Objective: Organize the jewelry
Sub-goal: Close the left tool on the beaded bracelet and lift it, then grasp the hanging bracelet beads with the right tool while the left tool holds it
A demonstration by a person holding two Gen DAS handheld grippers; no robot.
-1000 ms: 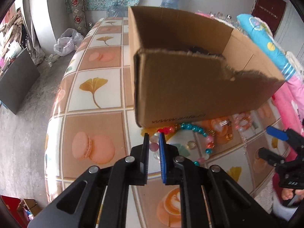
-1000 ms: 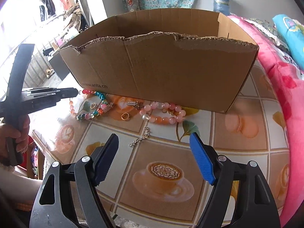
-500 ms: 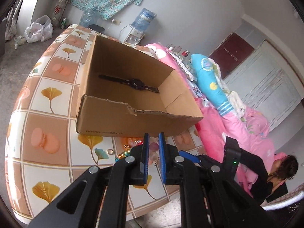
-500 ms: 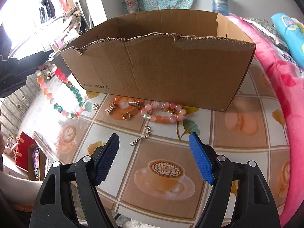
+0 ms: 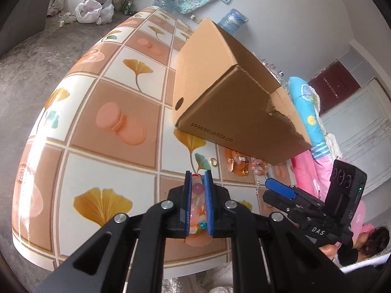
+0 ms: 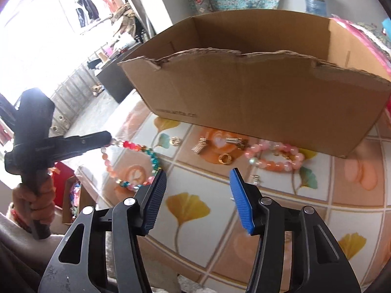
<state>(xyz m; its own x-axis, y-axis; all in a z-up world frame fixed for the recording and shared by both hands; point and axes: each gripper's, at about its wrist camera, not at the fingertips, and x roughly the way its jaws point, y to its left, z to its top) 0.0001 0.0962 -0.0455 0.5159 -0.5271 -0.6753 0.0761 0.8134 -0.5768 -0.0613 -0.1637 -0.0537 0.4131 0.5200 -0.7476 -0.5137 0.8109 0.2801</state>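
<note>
Nearest us, our left claw (image 5: 198, 183) pinches the multicoloured bead bracelet (image 6: 136, 166), which hangs from its tips above the patterned surface (image 5: 110, 161). Our right claw (image 6: 198, 180) is spread with nothing between its jaws, which have just been closing. Beyond lie a gold ring (image 6: 224, 158), a small clip (image 6: 200, 145) and a pink bead bracelet (image 6: 281, 157), just before the cardboard box (image 6: 256, 92).

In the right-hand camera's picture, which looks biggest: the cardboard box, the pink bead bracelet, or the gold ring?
1. cardboard box
2. pink bead bracelet
3. gold ring
All three lie at a similar distance, so the order is sound.
</note>
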